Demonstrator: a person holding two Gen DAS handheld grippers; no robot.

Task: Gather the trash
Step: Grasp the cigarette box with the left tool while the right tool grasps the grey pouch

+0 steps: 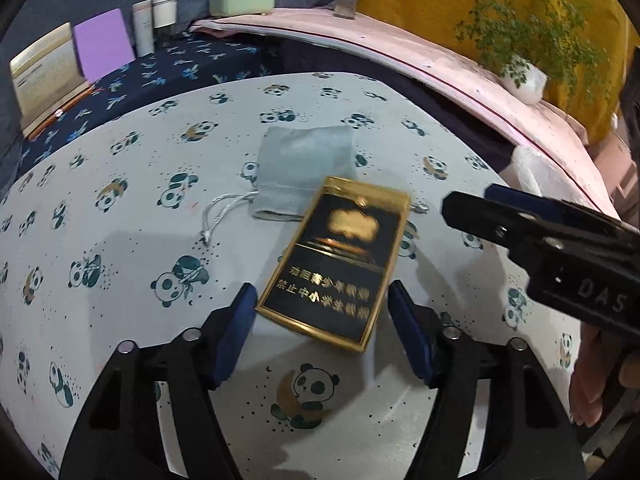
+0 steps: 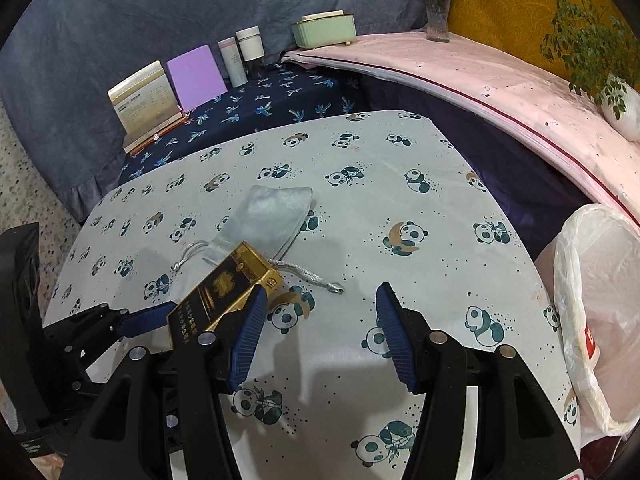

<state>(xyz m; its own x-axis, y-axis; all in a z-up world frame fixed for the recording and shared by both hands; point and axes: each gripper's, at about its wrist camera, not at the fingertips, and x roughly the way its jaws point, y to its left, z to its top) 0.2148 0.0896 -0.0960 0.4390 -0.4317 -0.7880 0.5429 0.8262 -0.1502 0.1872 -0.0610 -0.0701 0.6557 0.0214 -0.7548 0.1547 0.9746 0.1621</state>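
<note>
A black and gold cigarette box (image 1: 334, 264) is between the blue pads of my left gripper (image 1: 322, 320), tilted above the panda tablecloth (image 1: 120, 240); the pads stand apart at its sides and the box looks blurred. In the right wrist view the box (image 2: 222, 292) sits by the left gripper (image 2: 148, 320), just left of my right gripper (image 2: 320, 332), which is open and empty. The right gripper (image 1: 472, 208) also shows at the right of the left wrist view. A grey drawstring pouch (image 1: 304, 172) lies on the cloth beyond the box and shows in the right wrist view (image 2: 268, 216).
A bin lined with a white plastic bag (image 2: 596, 312) stands at the table's right edge. Behind are a booklet (image 2: 140, 100), a purple card (image 2: 196, 76), two white jars (image 2: 240, 56), a green box (image 2: 324, 28), a vase (image 2: 438, 8) and a potted plant (image 1: 520, 68).
</note>
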